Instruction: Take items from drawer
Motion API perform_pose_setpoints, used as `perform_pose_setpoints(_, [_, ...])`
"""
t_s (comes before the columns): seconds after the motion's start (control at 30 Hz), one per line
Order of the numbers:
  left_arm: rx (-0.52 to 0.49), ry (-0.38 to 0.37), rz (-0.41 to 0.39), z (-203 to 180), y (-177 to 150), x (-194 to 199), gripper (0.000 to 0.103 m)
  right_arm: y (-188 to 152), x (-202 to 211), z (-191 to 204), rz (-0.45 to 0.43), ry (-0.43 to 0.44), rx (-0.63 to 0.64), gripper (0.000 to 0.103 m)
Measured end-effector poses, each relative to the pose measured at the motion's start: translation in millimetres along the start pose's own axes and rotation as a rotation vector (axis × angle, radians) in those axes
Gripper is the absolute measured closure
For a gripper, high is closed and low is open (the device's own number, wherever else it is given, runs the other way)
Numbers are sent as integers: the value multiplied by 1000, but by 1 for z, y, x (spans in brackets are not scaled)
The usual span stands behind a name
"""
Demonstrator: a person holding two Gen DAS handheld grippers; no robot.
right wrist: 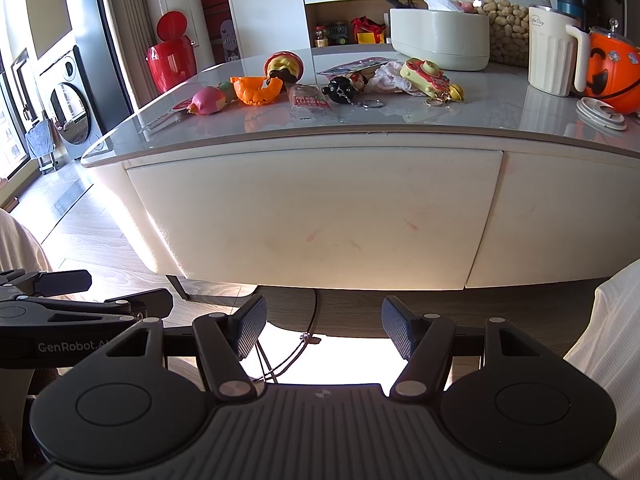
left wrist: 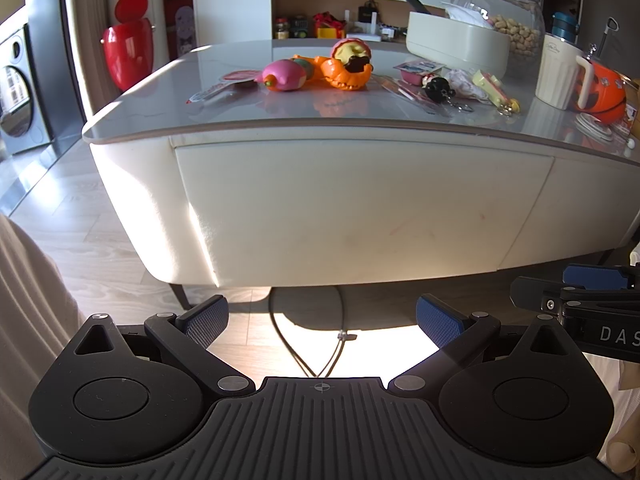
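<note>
The cream drawer front (left wrist: 360, 208) (right wrist: 320, 216) of the low table is closed, flush under the grey tabletop (left wrist: 248, 108) (right wrist: 400, 116). Small items lie on top: a pink toy (left wrist: 284, 75) (right wrist: 208, 101), an orange jaw-shaped toy (left wrist: 346, 74) (right wrist: 256, 90), a black keychain figure (left wrist: 438, 88) (right wrist: 340, 90), a yellow toy camera (right wrist: 426, 76). My left gripper (left wrist: 322, 320) is open and empty, below and in front of the drawer. My right gripper (right wrist: 322, 330) is also open and empty, beside it. Each gripper shows at the other view's edge.
A cream box (right wrist: 440, 38), a glass jar of peanuts (left wrist: 516, 20), a white pitcher (right wrist: 554, 56) and an orange pumpkin bucket (right wrist: 612, 74) stand at the table's right. A red bin (left wrist: 127, 46) stands on the floor at left. Cables (left wrist: 320, 344) lie under the table.
</note>
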State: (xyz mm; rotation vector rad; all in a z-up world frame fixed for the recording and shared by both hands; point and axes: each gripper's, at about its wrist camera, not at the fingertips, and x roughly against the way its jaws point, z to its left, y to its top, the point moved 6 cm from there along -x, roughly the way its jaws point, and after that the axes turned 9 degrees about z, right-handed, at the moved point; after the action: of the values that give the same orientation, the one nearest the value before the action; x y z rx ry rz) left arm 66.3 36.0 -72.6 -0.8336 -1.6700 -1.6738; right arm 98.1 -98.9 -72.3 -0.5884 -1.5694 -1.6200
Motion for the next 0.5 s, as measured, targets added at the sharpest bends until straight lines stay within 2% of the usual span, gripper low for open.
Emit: perform_pose_setpoints(0.5, [6, 0, 2, 0, -1, -1, 0, 0, 0, 0, 0, 1, 0, 39])
